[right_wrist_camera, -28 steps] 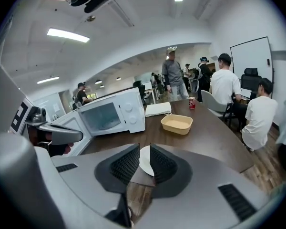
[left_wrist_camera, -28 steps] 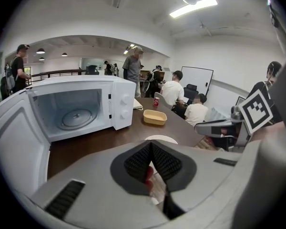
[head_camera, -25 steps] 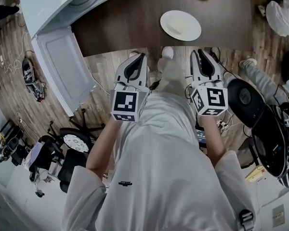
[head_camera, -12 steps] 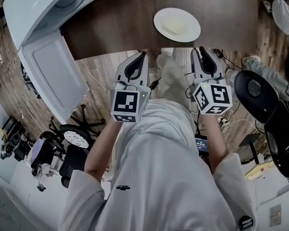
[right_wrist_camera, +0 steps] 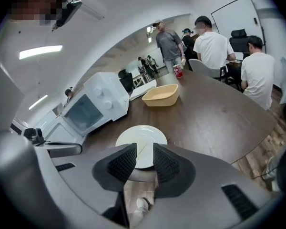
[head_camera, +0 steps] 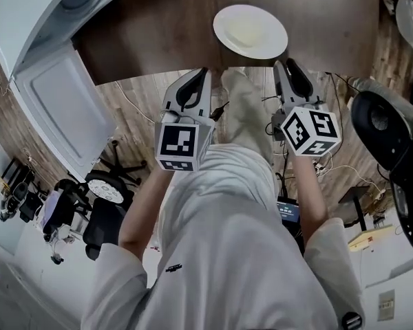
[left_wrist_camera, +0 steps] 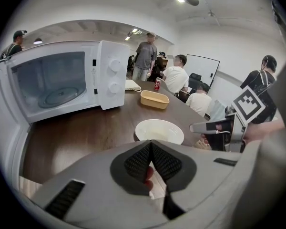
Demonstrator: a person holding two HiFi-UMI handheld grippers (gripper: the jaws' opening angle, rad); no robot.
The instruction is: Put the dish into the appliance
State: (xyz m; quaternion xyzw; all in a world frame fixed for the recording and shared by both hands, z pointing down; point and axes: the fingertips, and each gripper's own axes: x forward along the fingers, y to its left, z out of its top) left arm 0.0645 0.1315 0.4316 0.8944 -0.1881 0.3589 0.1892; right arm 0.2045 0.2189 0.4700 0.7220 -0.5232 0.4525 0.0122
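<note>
Besides the main stuff, the dark wood counter has a shallow yellow tub sitting further back, with a red can just behind it. A bunch of people are hanging around the far end: one standing person, plus two seated people in white shirts near a whiteboard. The floor is wood plank, with cables trailing across it below the counter edge.
</note>
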